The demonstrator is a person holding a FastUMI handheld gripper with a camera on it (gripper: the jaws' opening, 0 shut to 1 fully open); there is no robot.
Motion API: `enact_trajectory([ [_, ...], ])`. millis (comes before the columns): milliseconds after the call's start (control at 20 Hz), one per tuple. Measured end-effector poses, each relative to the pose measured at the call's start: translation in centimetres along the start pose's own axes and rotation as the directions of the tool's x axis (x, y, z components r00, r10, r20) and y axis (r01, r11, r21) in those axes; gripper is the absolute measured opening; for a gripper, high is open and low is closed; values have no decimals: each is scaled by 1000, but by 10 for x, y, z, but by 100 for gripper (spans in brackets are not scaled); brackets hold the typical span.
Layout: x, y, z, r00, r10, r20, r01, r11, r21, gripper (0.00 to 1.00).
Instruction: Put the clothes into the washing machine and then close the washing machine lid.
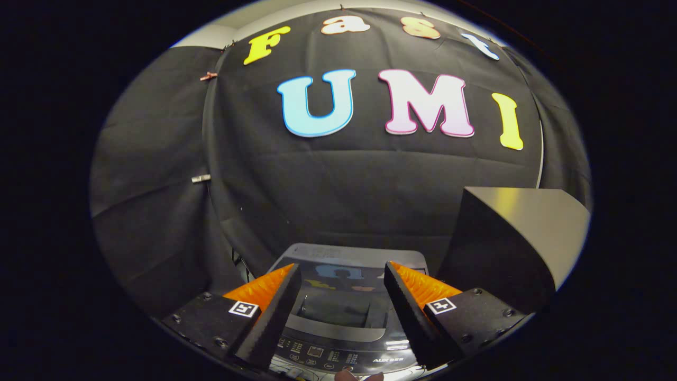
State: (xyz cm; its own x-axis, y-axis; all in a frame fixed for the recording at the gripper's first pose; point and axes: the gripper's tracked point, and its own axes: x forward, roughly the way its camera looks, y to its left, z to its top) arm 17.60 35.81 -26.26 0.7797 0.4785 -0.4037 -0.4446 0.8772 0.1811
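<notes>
**A:** What was the room like?

**B:** A booth hung with black cloth [338, 180] all round, the wall standing well beyond everything else. Below it sat the washing machine [344, 312], seen from above and in front, its control panel [338, 357] nearest the camera.

**A:** And the gripper [342, 275]?

**B:** Its fingers were spread wide with nothing between them. They hovered above the machine's front, pointing toward the back wall.

**A:** Where did the lid lie from them?

**B:** The lid [349, 280] showed straight ahead and below, in the gap between the two fingers. It looked to be lying flat over the tub, its glossy top mirroring the wall. Its long edge ran crosswise to the fingers, and a recess near the panel seemed to mark its front lip.

**A:** Any clothes?

**B:** I could not make out any.

**A:** Room to move?

**B:** Open on the left side. On the right, a dark box-like block [508, 243] stood just beside the machine, rising above it, so I judged any swing that way would be tight. Going straight down onto the front lip looked the clear path.
</notes>
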Motion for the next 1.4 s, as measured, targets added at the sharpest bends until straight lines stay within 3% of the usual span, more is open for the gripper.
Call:
enact_trajectory([
  [550, -145, -43, 114, 969, -3, 246, 15, 999, -44, 99],
  [850, -226, -91, 126, 951, -30, 307, 42, 999, -32, 99],
  [1400, -329, -214, 139, 883, -196, 427, 244, 968, -61, 99],
])
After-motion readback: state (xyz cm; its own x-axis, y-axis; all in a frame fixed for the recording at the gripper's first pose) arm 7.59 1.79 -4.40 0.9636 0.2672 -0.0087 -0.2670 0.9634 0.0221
